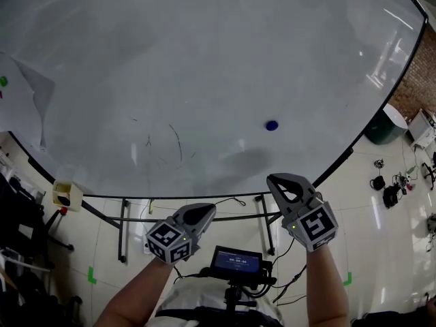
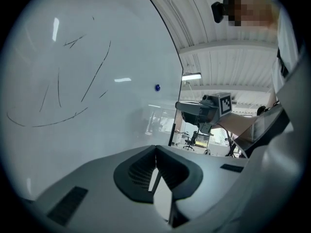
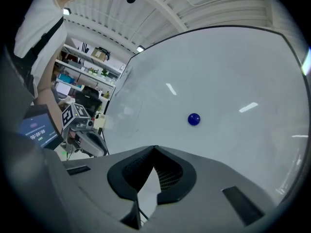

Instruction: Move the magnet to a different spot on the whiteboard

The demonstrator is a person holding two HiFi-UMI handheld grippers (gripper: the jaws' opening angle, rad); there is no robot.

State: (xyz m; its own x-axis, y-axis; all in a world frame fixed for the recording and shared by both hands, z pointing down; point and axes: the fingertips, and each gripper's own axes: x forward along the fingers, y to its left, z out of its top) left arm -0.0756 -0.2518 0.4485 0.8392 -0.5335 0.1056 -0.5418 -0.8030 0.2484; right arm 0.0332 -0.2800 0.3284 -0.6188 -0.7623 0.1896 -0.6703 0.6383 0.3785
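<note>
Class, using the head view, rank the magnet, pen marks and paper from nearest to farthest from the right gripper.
1. The magnet, just above the right gripper.
2. The pen marks, farther left.
3. The paper, at the far left edge.

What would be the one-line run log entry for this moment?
magnet: on whiteboard, untouched | left gripper: jaws shut, empty | right gripper: jaws shut, empty

Magnet (image 1: 272, 125) on whiteboard (image 1: 204, 53) (right of scribbles (image 1: 176, 144))
</note>
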